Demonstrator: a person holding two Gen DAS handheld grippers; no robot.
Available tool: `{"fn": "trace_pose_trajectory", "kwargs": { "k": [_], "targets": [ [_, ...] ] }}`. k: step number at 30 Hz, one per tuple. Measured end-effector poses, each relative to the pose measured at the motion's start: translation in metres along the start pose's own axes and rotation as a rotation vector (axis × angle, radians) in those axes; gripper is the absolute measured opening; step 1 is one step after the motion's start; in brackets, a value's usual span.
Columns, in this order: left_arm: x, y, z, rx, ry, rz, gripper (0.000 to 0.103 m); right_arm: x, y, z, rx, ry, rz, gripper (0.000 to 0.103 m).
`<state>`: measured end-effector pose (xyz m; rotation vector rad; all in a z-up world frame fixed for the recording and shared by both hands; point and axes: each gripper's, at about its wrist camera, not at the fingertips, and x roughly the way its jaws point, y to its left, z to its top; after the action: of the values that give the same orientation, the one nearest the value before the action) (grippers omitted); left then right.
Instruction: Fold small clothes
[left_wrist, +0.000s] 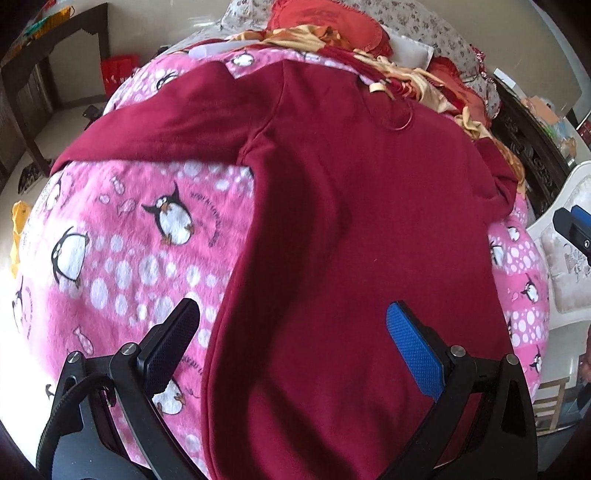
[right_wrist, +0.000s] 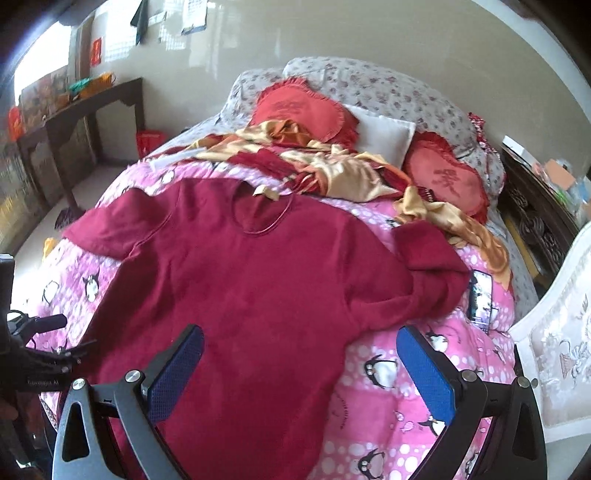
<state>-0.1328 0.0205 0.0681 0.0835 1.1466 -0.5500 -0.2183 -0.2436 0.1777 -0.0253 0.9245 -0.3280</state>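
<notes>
The left claw (left_wrist: 291, 339) hung low over the bed, tipped forward and down, its two fingers spread wide and gripping nothing; the black pad sat at 7 o'clock of its view and the blue pad at 5 o'clock. The right claw (right_wrist: 301, 363) was held higher and further back, also released, fingers wide apart with blue pads at 7 and 5 o'clock. In the right wrist view, part of the left tool showed at 9 o'clock, with small white lettering on its body too blurred to read. The dark red sweater (right_wrist: 240, 280) lay flat, neck away from the claws, on the pink penguin blanket (right_wrist: 388, 398). Its left sleeve stretched out toward 10 o'clock, while its right sleeve was bent back on itself toward 3 o'clock. In the left wrist view the sweater (left_wrist: 351, 229) filled the middle, its hem running between the left claw's fingers and below them, not touching that I could tell. The blanket (left_wrist: 122, 258) carried curved printed script beside the penguins, not legible. A red cushion (right_wrist: 448, 181) at 1 o'clock bore a darker embroidered character.
</notes>
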Motion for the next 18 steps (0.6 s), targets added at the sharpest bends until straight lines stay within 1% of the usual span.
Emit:
{"fn": "trace_pose_trajectory", "kwargs": {
  "k": [5,12,18],
  "targets": [
    [0.004,0.005,-0.001,-0.007,0.008,0.011,0.102,0.016,0.015,0.001,-0.029,0.027,0.018,0.103],
    [0.008,0.007,0.003,-0.013,0.01,0.028,0.102,0.026,0.023,0.001,-0.052,0.045,0.021,0.103],
    [0.013,0.009,0.009,-0.013,0.017,0.043,0.102,0.035,0.022,0.001,-0.022,0.058,0.03,0.103]
  ]
}}
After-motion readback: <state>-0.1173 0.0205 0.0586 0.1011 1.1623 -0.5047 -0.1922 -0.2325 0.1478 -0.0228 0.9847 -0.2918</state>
